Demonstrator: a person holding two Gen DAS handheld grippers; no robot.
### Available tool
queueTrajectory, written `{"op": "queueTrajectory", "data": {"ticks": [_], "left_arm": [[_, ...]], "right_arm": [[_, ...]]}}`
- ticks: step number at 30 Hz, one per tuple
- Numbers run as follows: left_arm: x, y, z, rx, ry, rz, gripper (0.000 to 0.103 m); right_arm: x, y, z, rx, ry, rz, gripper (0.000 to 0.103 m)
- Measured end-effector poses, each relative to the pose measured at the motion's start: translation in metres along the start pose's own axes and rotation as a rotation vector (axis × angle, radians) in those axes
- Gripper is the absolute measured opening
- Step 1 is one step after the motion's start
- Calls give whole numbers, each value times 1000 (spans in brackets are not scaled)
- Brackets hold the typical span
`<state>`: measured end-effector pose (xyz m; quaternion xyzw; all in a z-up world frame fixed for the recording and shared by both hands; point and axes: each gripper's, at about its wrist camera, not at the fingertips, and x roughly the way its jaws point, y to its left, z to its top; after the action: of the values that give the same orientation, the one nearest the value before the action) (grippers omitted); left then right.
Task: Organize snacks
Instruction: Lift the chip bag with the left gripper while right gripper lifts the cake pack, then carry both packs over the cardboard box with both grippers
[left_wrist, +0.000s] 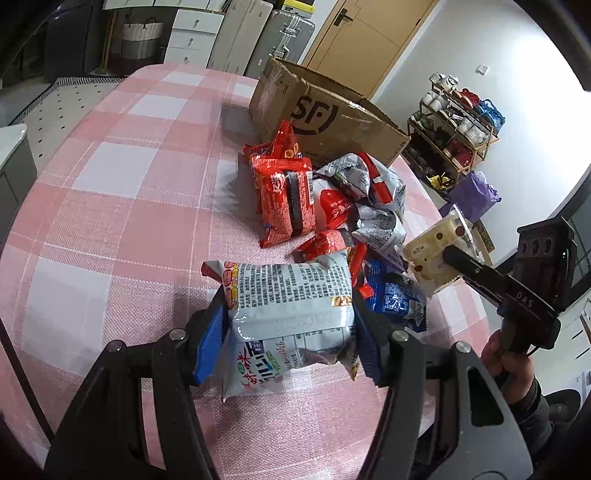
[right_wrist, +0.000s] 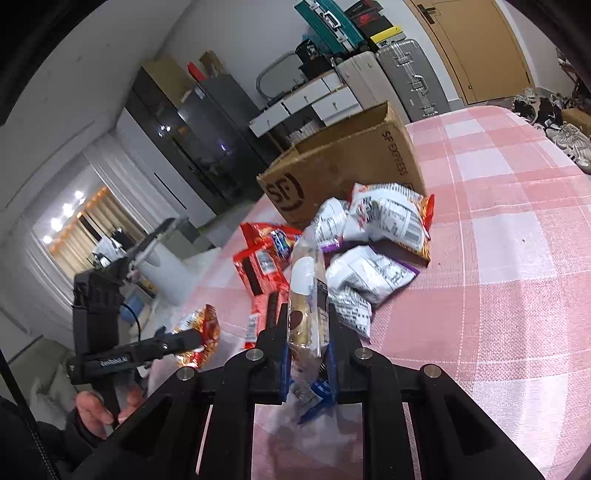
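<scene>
Presently, both handheld grippers carry snacks above a table covered with a pink and white checked cloth (left_wrist: 110, 192). The left gripper (left_wrist: 290, 314) has its blue-padded fingers (left_wrist: 210, 336) clamped on either side of a puffy silver-grey snack bag (left_wrist: 291, 314) printed with small text and red and yellow marks at one end; the bag bulges between the pads and sits clear of the main pile. The right gripper (right_wrist: 308, 325) has its fingers (right_wrist: 332, 350) pressed together on a thin clear-wrapped pastry (right_wrist: 306, 295), a pale bun with dark spots, held edge-on in the right wrist view. In the left wrist view the same pastry (left_wrist: 436, 251) appears at the right gripper's tip (left_wrist: 454, 258), raised beside the pile and over the table edge. The remaining snacks lie in a loose heap near the middle of the table: red packets (left_wrist: 284, 199), crumpled white and silver bags (left_wrist: 373, 195), and a blue packet (left_wrist: 395, 299) just beside the left gripper's bag. An open cardboard box (left_wrist: 325, 110) marked with a black courier logo stands directly behind the heap, touching or nearly touching the rearmost packets. A person's hand (left_wrist: 509, 365) grips the right tool's handle; another hand (right_wrist: 99, 410) holds the left tool. Suitcases (left_wrist: 280, 40) and a shoe rack (left_wrist: 454, 125) stand in the background.
</scene>
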<state>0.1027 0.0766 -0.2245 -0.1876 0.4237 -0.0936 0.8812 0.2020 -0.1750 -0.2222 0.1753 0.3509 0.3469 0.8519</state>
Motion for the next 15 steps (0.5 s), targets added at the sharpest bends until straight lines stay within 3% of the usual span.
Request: {"op": "queueTrajectory", "data": {"ticks": [15], "left_arm": [[-31, -21, 51, 62, -78, 56, 58]], "right_arm": [[-21, 10, 42, 0, -80, 69, 15]]}}
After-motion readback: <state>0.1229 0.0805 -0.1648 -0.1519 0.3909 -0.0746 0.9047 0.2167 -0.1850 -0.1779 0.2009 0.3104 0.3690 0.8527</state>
